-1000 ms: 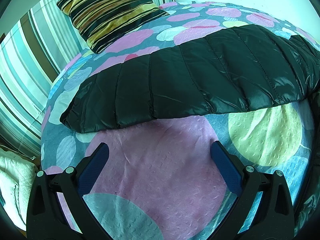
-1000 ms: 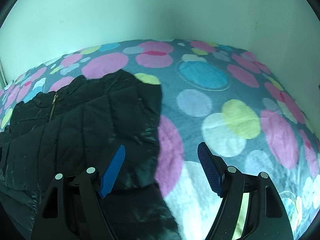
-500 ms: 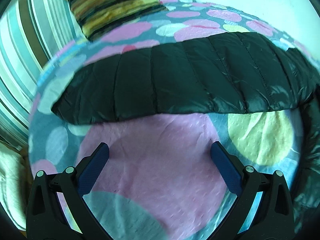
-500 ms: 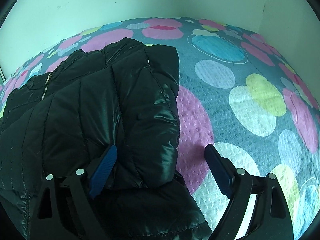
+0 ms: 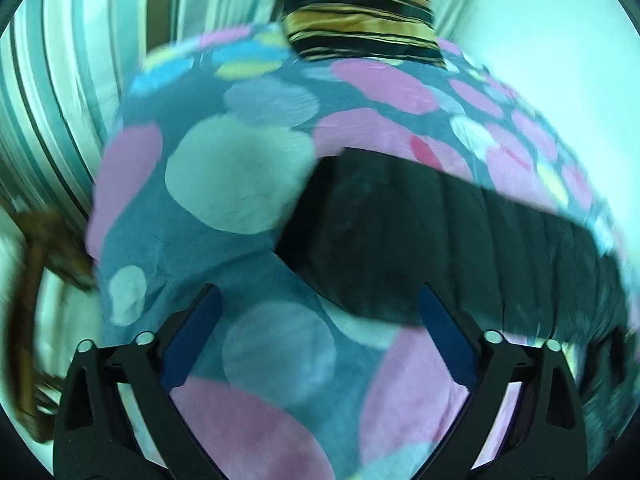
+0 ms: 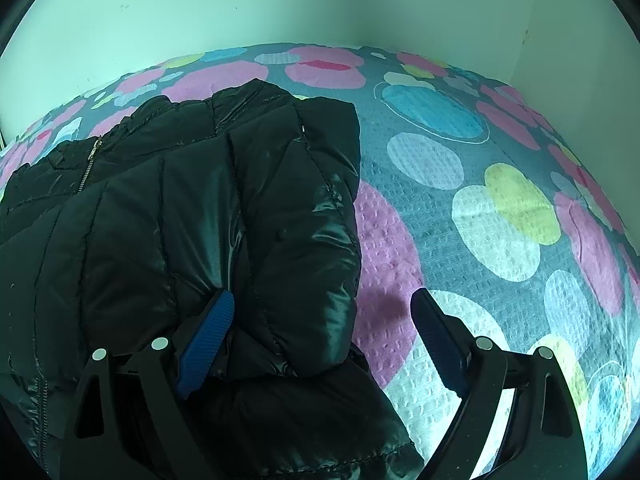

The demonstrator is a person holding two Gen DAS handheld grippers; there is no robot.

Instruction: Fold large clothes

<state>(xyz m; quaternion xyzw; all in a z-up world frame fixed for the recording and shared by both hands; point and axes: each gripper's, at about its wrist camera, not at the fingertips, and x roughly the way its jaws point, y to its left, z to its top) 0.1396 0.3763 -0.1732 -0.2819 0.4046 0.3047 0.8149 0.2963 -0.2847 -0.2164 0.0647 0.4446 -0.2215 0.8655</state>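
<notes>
The black jacket [image 6: 192, 220] lies on the bed [image 6: 500, 208]; its folded sleeve runs away from the right gripper [image 6: 320, 336], whose wide fingers straddle the near end, nothing gripped. The left gripper [image 5: 318, 336], fingers wide and empty, has the jacket's blurred edge ahead and right; the right is nearer.

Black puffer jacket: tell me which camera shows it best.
The right wrist view. The black puffer jacket is sharp there, with quilting, zipper and a folded sleeve between the open right gripper fingers. The left wrist view shows only a blurred dark band of it on the bedspread.
</notes>
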